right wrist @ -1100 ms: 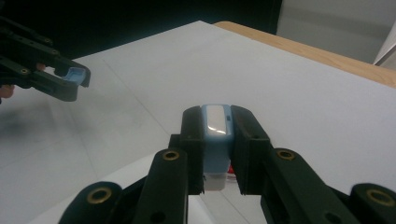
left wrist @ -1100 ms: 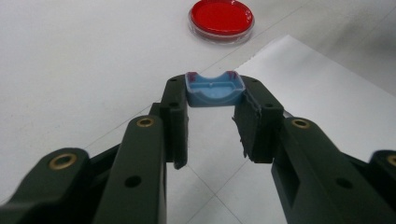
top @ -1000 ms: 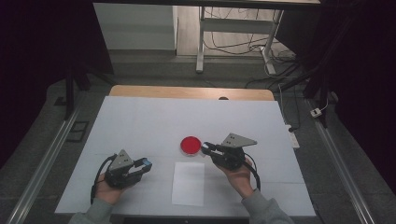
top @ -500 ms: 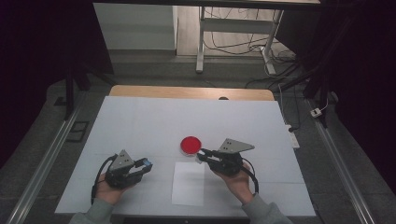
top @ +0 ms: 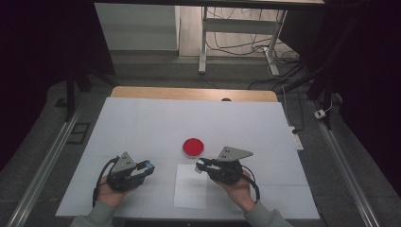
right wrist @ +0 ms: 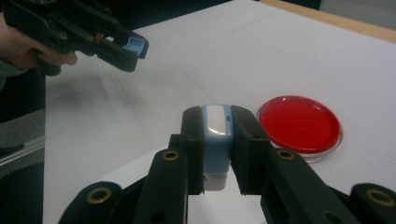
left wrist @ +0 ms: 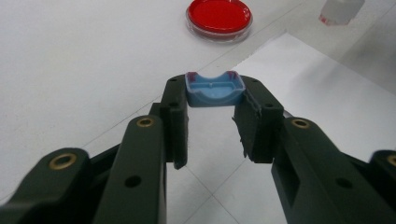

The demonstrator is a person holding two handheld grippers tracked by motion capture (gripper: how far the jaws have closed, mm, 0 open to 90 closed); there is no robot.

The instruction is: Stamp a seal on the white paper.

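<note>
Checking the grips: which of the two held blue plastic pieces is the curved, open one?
The shallow blue cap in the left gripper: concave and open-topped. The right gripper clamps a closed, blocky blue-and-white piece.

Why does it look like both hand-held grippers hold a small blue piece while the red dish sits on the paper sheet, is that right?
Not quite: the red dish sits on the bare table beyond the paper sheet, as the high view shows. The left hand-held gripper and right hand-held gripper each hold a blue piece.

blurred: clear vial | cut off by top edge
</note>
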